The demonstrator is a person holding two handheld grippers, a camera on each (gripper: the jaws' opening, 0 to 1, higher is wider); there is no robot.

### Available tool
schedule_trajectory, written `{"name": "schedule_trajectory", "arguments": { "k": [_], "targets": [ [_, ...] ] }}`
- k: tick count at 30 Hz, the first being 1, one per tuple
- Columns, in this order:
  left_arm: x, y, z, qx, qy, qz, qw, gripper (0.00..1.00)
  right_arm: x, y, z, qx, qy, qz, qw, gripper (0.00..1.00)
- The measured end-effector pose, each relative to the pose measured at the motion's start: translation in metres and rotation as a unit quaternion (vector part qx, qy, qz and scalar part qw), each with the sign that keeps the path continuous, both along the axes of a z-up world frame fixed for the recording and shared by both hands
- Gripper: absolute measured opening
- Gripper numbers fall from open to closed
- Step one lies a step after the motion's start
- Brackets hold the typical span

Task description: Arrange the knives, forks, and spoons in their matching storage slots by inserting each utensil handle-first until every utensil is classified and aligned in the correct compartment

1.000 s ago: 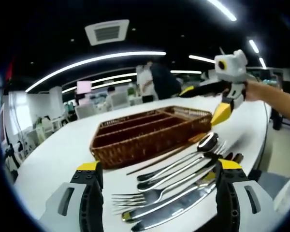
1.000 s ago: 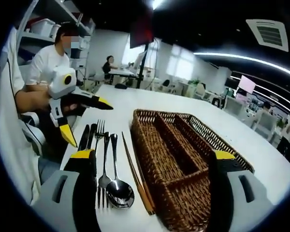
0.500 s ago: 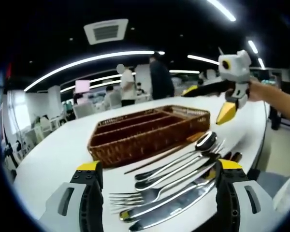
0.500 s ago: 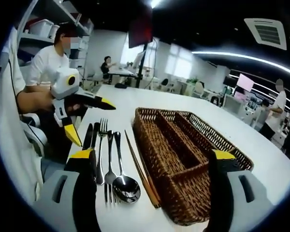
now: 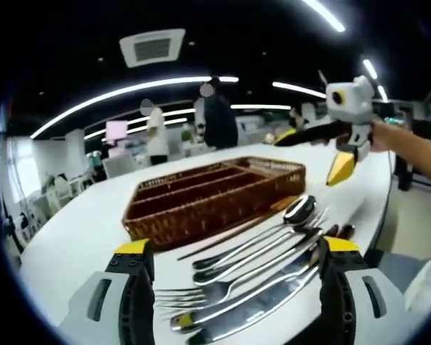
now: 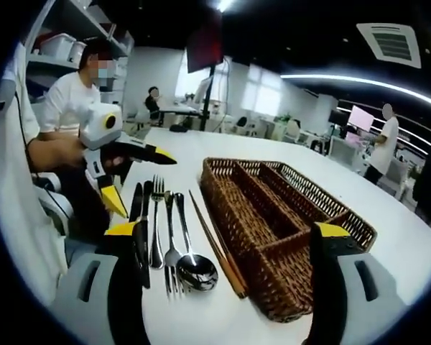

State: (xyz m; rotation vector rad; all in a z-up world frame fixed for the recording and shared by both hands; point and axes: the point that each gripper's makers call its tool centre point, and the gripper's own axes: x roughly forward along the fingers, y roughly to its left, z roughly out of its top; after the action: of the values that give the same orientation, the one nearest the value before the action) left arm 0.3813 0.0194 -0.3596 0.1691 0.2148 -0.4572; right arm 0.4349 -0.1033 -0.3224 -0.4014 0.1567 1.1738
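Both grippers empty, jaws wide.
Wicker tray [image 6: 287, 230] frame centre; cutlery row [image 6: 165, 230] beside it; brown sticks, probably chopsticks [image 6: 215, 248], between.

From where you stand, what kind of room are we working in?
Most likely an open-plan office or lab: long ceiling light strips and a ceiling vent overhead, desks with a monitor behind, shelves with bins. People stand in the background. The wicker tray sits on a white table.
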Motion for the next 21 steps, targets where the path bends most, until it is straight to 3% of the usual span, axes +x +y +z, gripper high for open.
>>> {"name": "schedule_trajectory", "arguments": {
  "k": [21],
  "targets": [
    [0.002,-0.008,-0.006,0.002,0.008,-0.012,0.9999,0.91,-0.033,-0.005,-0.006,0.017,0.006,-0.012,0.9998,0.98]
  ]
}}
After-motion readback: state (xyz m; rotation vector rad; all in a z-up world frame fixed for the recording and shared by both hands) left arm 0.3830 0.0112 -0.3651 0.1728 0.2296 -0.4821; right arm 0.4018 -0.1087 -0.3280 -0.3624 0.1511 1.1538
